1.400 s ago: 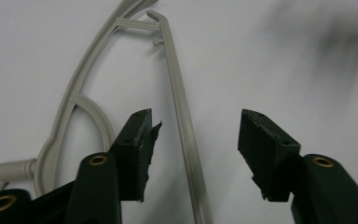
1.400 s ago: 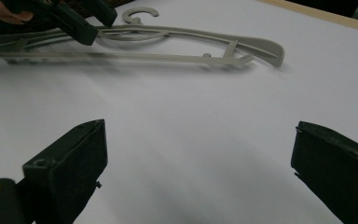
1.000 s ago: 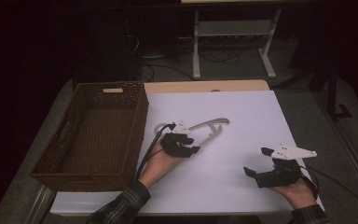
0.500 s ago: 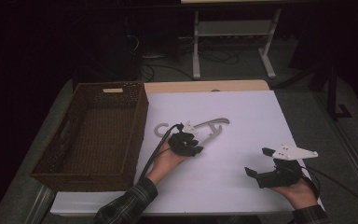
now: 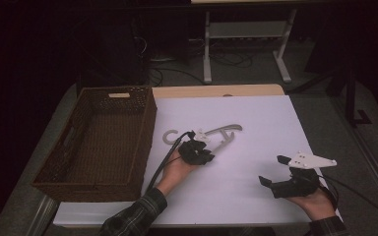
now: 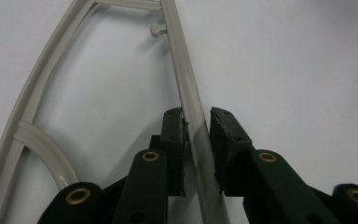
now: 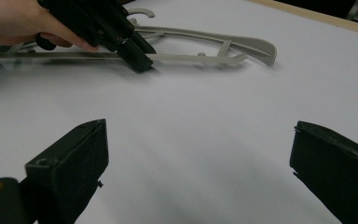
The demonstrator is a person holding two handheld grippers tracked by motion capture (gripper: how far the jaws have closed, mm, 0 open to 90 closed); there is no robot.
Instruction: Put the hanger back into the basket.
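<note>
High view: the grey plastic hanger [image 5: 211, 135] lies flat on the white desk [image 5: 256, 118] just right of the wicker basket [image 5: 98, 142], its long axis running left to right. The left gripper [image 5: 203, 156] sits over its lower bar; the right gripper [image 5: 270, 172] waits well apart.

Left gripper view: the jaws have just been closing and now pinch the bar [image 6: 196, 135], which runs away between them.

Right gripper view: its own jaws gape wide, holding nothing.

A brown wicker basket [image 5: 98, 142] stands on the left part of the worktop [image 5: 256, 118], which is covered in white, with a wooden edge showing at the far side. Beyond it, white stand legs [image 5: 246, 44] and cables [image 5: 226, 61] sit on the dark floor.
</note>
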